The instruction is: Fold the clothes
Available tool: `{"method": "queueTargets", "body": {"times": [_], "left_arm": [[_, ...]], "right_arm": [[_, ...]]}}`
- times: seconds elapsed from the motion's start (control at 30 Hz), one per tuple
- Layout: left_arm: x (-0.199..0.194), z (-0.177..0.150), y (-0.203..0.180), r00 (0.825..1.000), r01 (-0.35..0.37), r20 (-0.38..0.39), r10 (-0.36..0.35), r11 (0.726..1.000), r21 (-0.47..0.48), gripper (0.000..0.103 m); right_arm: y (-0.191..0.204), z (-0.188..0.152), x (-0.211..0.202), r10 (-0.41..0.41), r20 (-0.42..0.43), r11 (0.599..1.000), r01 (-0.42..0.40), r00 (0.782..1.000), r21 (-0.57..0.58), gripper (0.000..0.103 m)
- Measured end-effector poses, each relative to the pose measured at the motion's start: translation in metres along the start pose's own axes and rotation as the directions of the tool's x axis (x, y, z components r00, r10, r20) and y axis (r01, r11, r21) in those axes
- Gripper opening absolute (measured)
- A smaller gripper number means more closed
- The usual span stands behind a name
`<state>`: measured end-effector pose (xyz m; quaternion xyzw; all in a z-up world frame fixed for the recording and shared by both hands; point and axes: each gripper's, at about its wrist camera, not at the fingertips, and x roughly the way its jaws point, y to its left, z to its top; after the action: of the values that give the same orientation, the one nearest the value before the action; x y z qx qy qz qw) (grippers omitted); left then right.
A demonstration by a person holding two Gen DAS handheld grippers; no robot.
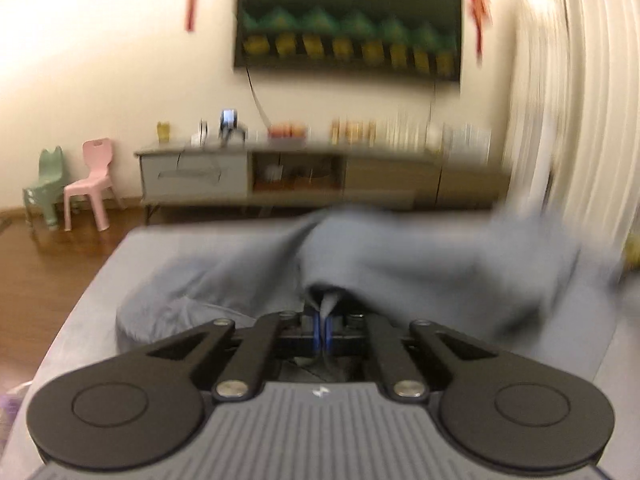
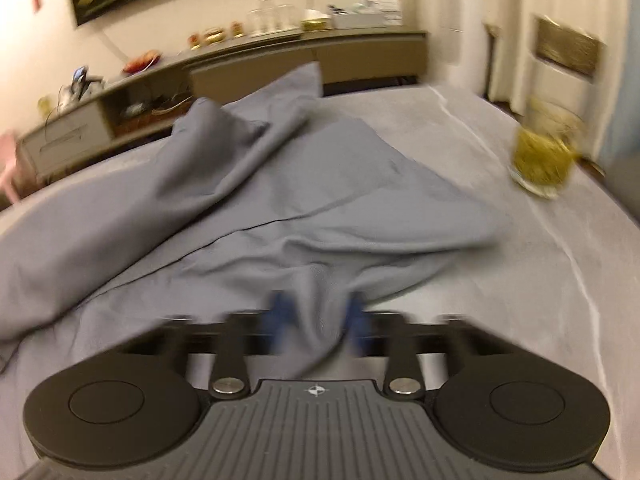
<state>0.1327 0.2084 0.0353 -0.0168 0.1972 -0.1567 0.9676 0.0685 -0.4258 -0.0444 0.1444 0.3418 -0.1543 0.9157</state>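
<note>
Unlabelled grey garment [image 2: 304, 200], both hand-held grippers

Warm, dim indoor light tints both views yellowish. Motion blur smears the left wrist view, worst at the curtain [image 1: 576, 92] and the shelf [image 1: 320, 168]. In the right wrist view the jar [image 2: 544, 156] and the gripper fingers [image 2: 282, 314] blur. Fisheye distortion bends the walls, and the corners go dark.

Matt grey cloth garment [image 2: 320, 200], soft matt bed cover [image 2: 500, 240], glossy wood floor [image 1: 48, 264], pink plastic chair [image 1: 90, 184]
</note>
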Motion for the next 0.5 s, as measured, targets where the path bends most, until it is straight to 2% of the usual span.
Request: {"method": "queueTargets", "body": {"times": [0.07, 0.13, 0.2, 0.23, 0.27, 0.3, 0.37, 0.43, 0.5], "left_arm": [[-0.001, 0.037, 0.013, 0.998, 0.029, 0.066, -0.023, 0.996, -0.090, 0.002], [0.015, 0.077, 0.024, 0.997, 0.013, 0.072, 0.000, 0.985, -0.171, 0.002], [0.035, 0.105, 0.030, 0.999, -0.020, 0.044, 0.031, 0.973, -0.229, 0.002], [0.044, 0.098, 0.029, 0.999, -0.033, 0.013, 0.037, 0.973, -0.231, 0.002], [0.052, 0.092, 0.028, 0.999, -0.046, -0.019, 0.043, 0.972, -0.231, 0.004], [0.061, 0.085, 0.028, 0.998, -0.060, -0.050, 0.049, 0.971, -0.232, 0.011], [0.078, 0.072, 0.026, 0.992, -0.086, -0.113, 0.061, 0.969, -0.231, 0.020], [0.095, 0.058, 0.024, 0.982, -0.113, -0.175, 0.073, 0.967, -0.229, 0.025], [0.111, 0.045, 0.022, 0.968, -0.139, -0.236, 0.084, 0.964, -0.225, 0.052]], "right_arm": [[-0.003, 0.017, -0.020, 0.047, 0.076, 0.997, -0.052, 0.996, 0.059, 0.004], [-0.010, 0.045, -0.060, 0.111, 0.205, 0.985, -0.136, 0.972, 0.109, 0.003], [-0.016, 0.061, -0.090, 0.058, 0.315, 0.987, -0.102, 0.947, 0.127, 0.000], [-0.019, 0.065, -0.093, 0.005, 0.336, 0.991, -0.051, 0.942, 0.127, 0.000], [-0.019, 0.064, -0.083, -0.041, 0.312, 0.994, 0.006, 0.949, 0.111, 0.000], [-0.019, 0.062, -0.071, -0.087, 0.282, 0.994, 0.063, 0.956, 0.091, 0.000], [-0.018, 0.046, -0.033, -0.141, 0.151, 0.990, 0.136, 0.979, 0.040, 0.000], [-0.012, 0.031, -0.016, -0.140, 0.078, 0.990, 0.140, 0.987, 0.002, 0.000], [0.004, 0.031, -0.025, -0.075, 0.101, 0.994, 0.082, 0.992, -0.069, 0.002]]}}
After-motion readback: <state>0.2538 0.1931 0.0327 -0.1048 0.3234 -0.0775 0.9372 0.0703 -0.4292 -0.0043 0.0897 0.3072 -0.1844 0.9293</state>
